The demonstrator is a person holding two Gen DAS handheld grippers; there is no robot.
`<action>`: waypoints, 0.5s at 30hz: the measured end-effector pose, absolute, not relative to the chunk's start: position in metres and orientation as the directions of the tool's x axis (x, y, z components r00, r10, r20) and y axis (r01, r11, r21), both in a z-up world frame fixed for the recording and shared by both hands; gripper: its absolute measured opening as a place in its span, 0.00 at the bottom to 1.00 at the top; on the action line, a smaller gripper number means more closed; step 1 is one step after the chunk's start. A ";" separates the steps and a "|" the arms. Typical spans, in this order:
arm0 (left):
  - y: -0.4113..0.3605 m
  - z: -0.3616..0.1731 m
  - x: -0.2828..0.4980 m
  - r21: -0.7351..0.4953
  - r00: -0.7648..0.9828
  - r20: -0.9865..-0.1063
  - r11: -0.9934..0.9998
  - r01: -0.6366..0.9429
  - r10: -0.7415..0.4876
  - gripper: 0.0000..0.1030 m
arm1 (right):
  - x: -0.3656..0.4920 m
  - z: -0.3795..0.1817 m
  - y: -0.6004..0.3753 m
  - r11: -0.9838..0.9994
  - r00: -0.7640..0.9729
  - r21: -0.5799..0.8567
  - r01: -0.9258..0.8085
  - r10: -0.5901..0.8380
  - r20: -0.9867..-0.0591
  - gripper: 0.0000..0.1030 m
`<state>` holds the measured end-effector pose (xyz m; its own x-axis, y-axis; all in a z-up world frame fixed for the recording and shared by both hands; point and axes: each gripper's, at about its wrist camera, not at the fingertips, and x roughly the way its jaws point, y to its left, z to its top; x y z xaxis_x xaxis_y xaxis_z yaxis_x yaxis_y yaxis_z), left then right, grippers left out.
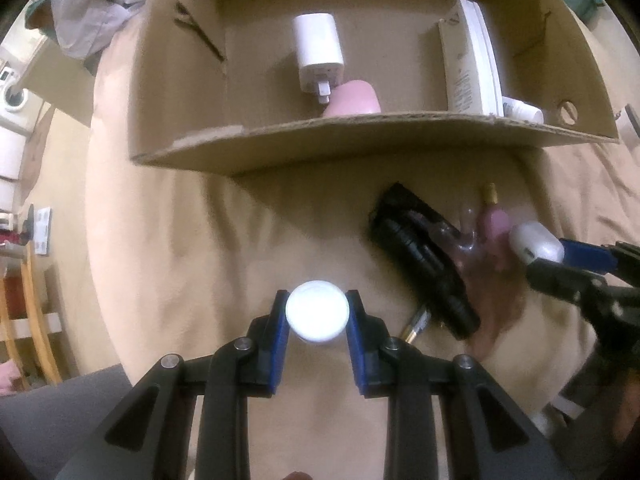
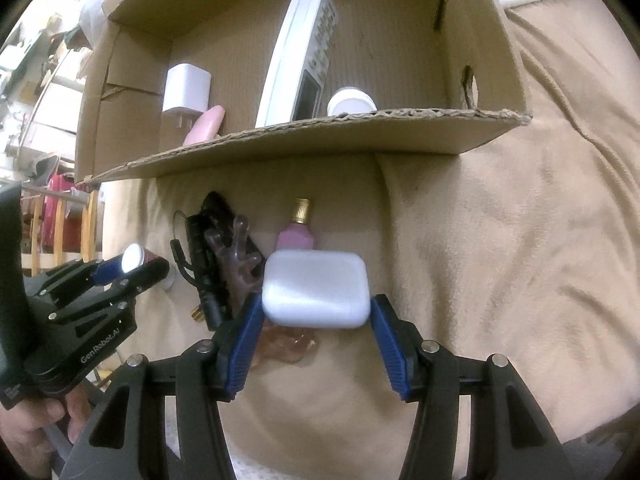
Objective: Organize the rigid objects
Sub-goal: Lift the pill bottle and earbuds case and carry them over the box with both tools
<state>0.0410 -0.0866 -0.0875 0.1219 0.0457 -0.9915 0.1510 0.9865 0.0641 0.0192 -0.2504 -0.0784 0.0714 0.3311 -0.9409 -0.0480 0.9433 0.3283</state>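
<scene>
Gripping a white round jar (image 1: 317,312) in my left claw (image 1: 317,316) and a white case (image 2: 315,289) in my right claw (image 2: 316,312), both short of the cardboard box (image 2: 320,136) at twelve o'clock; either smooth piece may slip, or clip the box's near wall.

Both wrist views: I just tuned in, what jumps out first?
Each gripper is carrying something: the left gripper clamps a white round-capped jar, and the right gripper holds a white earbud case. Ahead sits an open cardboard box already holding a white charger. Before it, a black flashlight lies on the beige blanket.
</scene>
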 end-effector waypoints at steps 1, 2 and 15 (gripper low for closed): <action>-0.086 -0.087 0.041 0.064 0.123 -0.991 0.987 0.147 0.046 0.24 | 0.019 -0.078 -0.250 0.944 0.075 0.328 -0.048 0.330 -0.941 0.56; -0.084 -0.086 0.041 0.065 0.126 -0.991 0.987 0.144 0.047 0.24 | 0.019 -0.077 -0.250 0.943 0.079 0.329 -0.047 0.331 -0.940 0.56; -0.069 -0.055 0.028 0.067 0.185 -0.982 0.993 0.100 0.048 0.24 | 0.005 -0.057 -0.257 0.939 0.139 0.340 -0.046 0.343 -0.929 0.56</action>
<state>0.0277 -0.0686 -0.0546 0.1852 0.0478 -0.9815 0.1002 0.9927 0.0673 0.0049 -0.2571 -0.0570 0.1393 0.3430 -0.9290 -0.0464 0.9393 0.3398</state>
